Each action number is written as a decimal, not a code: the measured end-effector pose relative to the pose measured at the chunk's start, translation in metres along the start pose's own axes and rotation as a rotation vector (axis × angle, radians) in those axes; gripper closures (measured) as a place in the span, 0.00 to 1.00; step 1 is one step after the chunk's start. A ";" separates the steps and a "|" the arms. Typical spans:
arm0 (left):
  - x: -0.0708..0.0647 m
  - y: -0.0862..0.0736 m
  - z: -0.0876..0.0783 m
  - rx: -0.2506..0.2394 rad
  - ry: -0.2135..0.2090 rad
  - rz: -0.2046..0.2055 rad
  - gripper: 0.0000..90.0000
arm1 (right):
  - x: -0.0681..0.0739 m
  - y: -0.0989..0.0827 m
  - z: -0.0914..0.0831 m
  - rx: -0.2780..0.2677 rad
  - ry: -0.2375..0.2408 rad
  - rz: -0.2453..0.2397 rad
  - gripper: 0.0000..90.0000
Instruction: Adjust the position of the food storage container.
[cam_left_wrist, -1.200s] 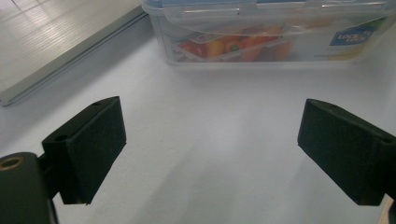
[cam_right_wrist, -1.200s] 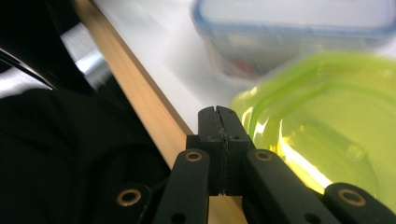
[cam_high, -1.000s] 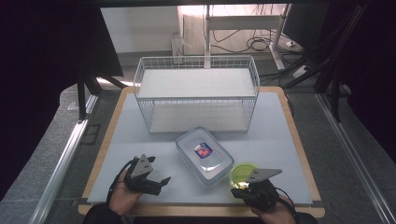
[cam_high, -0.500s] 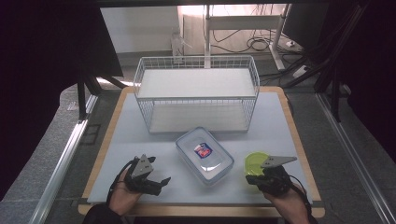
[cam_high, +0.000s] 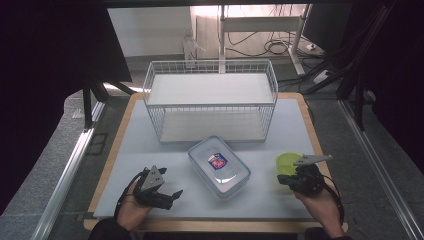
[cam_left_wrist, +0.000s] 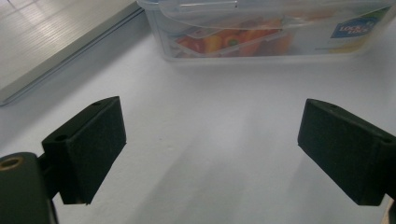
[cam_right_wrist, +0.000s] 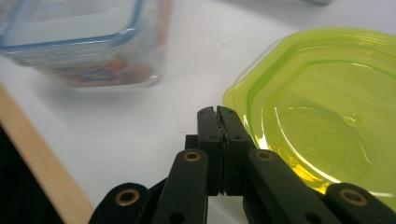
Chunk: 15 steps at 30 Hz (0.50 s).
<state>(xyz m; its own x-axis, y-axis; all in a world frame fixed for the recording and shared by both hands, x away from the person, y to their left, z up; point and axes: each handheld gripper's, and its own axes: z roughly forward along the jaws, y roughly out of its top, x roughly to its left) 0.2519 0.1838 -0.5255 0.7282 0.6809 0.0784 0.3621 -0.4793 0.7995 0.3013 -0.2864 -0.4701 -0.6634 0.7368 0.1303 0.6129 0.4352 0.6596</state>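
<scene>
the right hand-held gripper (cam_high: 295, 178) sits at the lower right of the high view, jaws pressed together with nothing between them. the green lid (cam_right_wrist: 322, 112) lies flat on the white counter (cam_high: 150, 150), touching or just beside those jaws at the right of the right gripper view. the left hand-held gripper (cam_high: 167, 196), lower left in the high view, has its jaws spread wide over bare counter. the clear lidded container (cam_high: 219, 166) sits between the two, below the wire basket (cam_high: 210, 100).
</scene>
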 end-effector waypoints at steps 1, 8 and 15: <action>0.000 0.000 0.000 0.001 -0.001 0.001 0.08 | -0.004 0.000 -0.001 -0.001 -0.007 0.004 0.99; 0.000 0.000 0.001 0.011 -0.003 -0.005 0.08 | -0.027 0.000 -0.005 -0.018 -0.048 0.054 0.99; 0.006 0.000 0.004 0.054 -0.009 -0.059 0.08 | -0.020 -0.003 -0.008 -0.044 -0.058 0.055 0.97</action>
<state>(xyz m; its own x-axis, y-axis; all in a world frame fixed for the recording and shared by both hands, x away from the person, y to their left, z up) 0.2583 0.1861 -0.5275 0.7099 0.7038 0.0267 0.4349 -0.4678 0.7695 0.3087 -0.3069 -0.4687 -0.6026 0.7881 0.1254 0.6275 0.3709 0.6846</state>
